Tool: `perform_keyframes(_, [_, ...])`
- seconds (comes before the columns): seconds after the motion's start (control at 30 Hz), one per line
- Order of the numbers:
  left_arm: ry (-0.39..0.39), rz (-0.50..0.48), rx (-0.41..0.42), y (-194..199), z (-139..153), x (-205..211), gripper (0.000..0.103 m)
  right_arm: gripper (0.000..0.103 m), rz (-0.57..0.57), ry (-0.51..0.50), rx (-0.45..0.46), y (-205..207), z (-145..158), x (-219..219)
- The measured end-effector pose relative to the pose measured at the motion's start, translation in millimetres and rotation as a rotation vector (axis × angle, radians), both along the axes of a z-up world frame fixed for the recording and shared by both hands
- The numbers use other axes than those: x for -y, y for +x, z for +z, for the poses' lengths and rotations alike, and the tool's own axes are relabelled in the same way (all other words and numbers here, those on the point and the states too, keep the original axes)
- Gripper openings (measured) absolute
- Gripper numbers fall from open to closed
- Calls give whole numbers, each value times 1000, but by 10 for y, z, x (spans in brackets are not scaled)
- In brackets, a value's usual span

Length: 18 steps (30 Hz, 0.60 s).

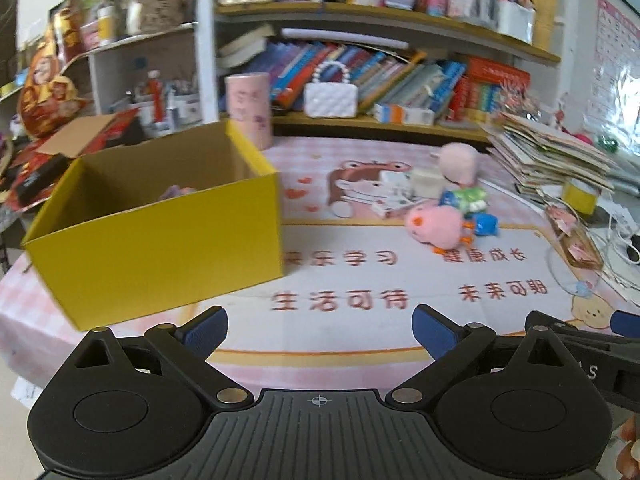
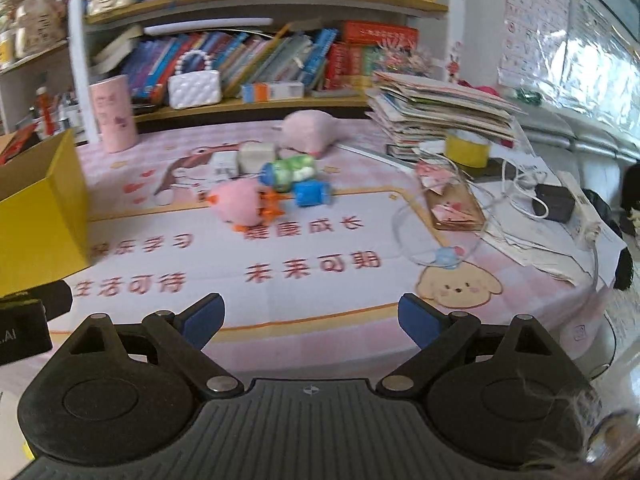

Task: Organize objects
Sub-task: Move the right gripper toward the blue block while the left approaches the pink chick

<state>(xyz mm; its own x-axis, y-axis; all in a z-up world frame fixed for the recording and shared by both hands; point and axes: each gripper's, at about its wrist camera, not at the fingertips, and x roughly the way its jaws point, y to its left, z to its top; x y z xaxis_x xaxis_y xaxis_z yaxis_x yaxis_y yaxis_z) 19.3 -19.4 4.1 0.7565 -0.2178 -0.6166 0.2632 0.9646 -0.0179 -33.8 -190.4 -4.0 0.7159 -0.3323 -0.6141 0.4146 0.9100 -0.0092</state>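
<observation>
Landmark: yellow box [image 1: 160, 216], open-topped, on the near left of the table. All positions are given from it.

Largest first. The box itself looks like stiff, light card; something pale and purplish lies inside, too blurred to name. You should not need to lift it.

Toy cluster, well to the right of the box and slightly farther back:
- Pale pink plush [image 2: 310, 132], at the back of the cluster. Likely soft and light; take it across the bulk of the body, since it will squash.
- Pink round plush [image 1: 434, 222], the cluster item nearest you. It has orange feet. Soft; grip the middle, not the feet.
- Green-and-white bottle-like toy [image 2: 290, 172], lying on its side. Probably hard and smooth, so it may roll or slip; close across its short axis.
- Blue toy [image 2: 312, 194], just beside the green one. Small and hard-looking.
- Small white blocks [image 1: 416, 184] behind these; identity unclear.

Grippers. Your left gripper [image 1: 318, 330] has its jaws spread wide and holds nothing, low at the near table edge right of the box. Your right gripper [image 2: 310, 320] is likewise wide and empty, facing the cluster.

Surface: pink checked tablecloth [image 1: 360, 340] with printed red characters, flat, probably low grip. A paper stack [image 2: 440, 112] sits far right of the box. Cluttered bookshelves [image 1: 360, 64] lie beyond.
</observation>
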Motion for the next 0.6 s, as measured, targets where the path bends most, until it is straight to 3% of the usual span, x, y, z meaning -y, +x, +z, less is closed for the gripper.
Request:
perform_keyframes(0.2, [8,-1,-10,199,-34,272,100,95,18,11,-16,251,-33,264])
perform_keyframes(0.6, [11,56,-47,632,-117,686,100,82,99,46,-35,909,-108,786])
